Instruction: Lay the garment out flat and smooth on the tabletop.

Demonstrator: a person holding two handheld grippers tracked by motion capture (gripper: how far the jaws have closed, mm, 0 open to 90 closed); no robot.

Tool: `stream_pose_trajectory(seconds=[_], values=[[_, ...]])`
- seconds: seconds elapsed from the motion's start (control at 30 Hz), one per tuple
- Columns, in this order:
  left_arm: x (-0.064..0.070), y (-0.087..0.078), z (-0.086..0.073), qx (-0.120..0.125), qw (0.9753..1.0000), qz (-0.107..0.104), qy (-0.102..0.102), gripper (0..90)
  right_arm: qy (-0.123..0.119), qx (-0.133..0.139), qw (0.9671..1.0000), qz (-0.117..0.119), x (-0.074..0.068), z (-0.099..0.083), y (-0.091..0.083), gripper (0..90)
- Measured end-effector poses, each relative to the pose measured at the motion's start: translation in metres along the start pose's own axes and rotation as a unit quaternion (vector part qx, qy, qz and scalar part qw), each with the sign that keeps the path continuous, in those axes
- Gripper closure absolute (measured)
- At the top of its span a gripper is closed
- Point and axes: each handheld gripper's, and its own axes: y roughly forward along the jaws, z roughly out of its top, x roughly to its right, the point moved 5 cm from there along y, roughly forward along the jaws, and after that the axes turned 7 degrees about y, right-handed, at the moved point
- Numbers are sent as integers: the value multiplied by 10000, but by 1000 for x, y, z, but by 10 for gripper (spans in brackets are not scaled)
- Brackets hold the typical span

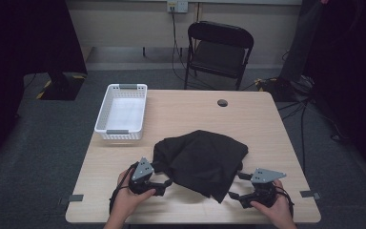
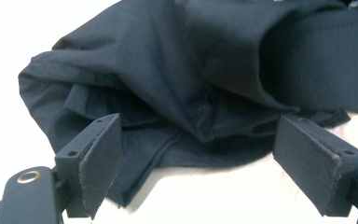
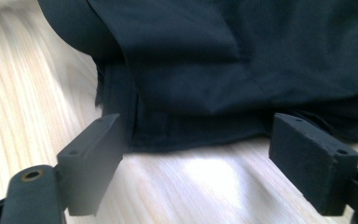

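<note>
While a crumpled black garment lies in a loose heap on the near middle of the wooden table, a person's two hands hold a gripper at either side of it. The left gripper sits at the cloth's near left edge, its jaws spread wide apart with nothing between them; in the left gripper view the black garment bunches in folds just ahead of the parted jaws, a hem lying on the tabletop between them. The right gripper rests at the near right corner of the cloth, likewise released, jaws apart. In the right gripper view the garment's folded edge lies flat on the pale wood just beyond the open jaws, not touched by either pad. A white slotted basket stands at the far left of the table, well apart from the cloth. Beyond the table stands a black folding chair on grey carpet.
</note>
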Motion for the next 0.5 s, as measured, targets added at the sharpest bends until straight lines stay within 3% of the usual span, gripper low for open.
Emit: stream_pose_trajectory(seconds=[0.2, 0.3, 0.5], values=[[-3, 4, 4, 7, 10000, 49, -3, 167, -45, 75, 10000, 21, -6, 4, 7, 239], [-4, 4, 5, 14, 10000, 46, 12, 187, -84, 122, 9999, -27, -11, 9, 12, 329], [-7, 2, 2, -59, 10000, -5, 22, 213, -198, 102, 9995, -229, -13, 12, 23, 417]])
